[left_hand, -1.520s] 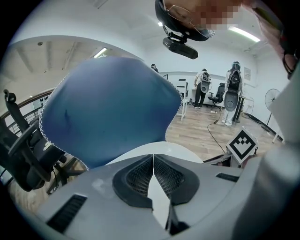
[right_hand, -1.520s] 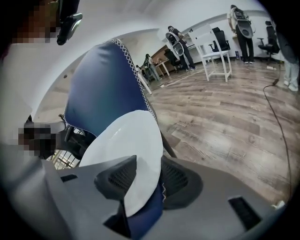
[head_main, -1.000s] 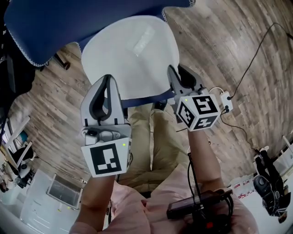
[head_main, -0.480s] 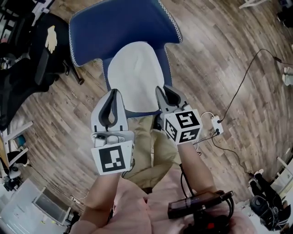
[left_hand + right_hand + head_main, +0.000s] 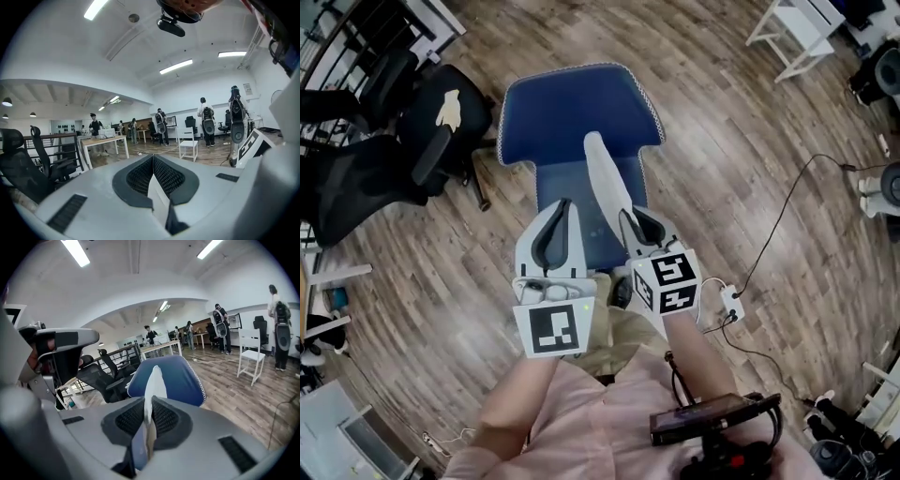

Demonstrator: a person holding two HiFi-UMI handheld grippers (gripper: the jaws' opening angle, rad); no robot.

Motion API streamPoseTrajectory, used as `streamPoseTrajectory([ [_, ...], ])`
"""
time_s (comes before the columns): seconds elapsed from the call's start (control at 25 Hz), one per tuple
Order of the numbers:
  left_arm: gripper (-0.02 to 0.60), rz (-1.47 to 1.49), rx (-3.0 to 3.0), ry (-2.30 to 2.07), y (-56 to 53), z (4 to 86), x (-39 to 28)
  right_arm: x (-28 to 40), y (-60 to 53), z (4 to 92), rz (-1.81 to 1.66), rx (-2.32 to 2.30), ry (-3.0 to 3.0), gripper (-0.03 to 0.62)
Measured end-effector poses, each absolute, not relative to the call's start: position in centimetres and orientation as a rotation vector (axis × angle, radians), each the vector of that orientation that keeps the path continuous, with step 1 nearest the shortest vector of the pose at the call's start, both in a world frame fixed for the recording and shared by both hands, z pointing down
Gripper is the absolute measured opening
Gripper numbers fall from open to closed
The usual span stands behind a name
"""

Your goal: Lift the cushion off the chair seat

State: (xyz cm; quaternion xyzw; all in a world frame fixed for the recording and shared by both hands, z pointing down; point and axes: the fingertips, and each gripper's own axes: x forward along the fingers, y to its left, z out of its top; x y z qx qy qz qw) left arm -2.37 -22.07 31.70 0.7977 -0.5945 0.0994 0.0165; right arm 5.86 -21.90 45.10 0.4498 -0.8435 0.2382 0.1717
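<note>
A person is standing over a blue chair (image 5: 579, 105) on a wooden floor (image 5: 741, 141), seen from above, holding one tool in each hand.

The right tool (image 5: 628, 217) is pinching the near edge of the white cushion (image 5: 605, 178). The cushion is turning its thin edge toward the camera, showing as a narrow pale strip running from the tool toward the far chair back, over the right half of the blue seat. Whether its far end is touching the chair cannot be told. In the right gripper view the right tool (image 5: 148, 411) is gripping the cushion (image 5: 153, 383) between its dark ribbed pads (image 5: 165, 418), and the white fabric is rising upright in front of the blue chair back (image 5: 180, 376) with its white stitched border.

The left tool (image 5: 563, 206) is hovering just left of the cushion, over the near left part of the seat, apart from the fabric. In the left gripper view the left tool (image 5: 153, 158) is showing its pads pressed together, with nothing between them.

Black office chairs (image 5: 380, 159) are standing to the left of the blue chair. A thin black cable (image 5: 780, 211) is trailing across the floor on the right. A white chair (image 5: 188, 143) and several people are showing far off across the room in the left gripper view.
</note>
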Motion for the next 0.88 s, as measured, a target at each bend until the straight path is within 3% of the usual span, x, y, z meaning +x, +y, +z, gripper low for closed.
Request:
streamPoseTrajectory([
  [0.88,0.014,0.009,2.65,-1.967,-14.7,15.3,-1.5,6.3,-17.2,19.4,0.14,1.425,-2.628,0.04],
])
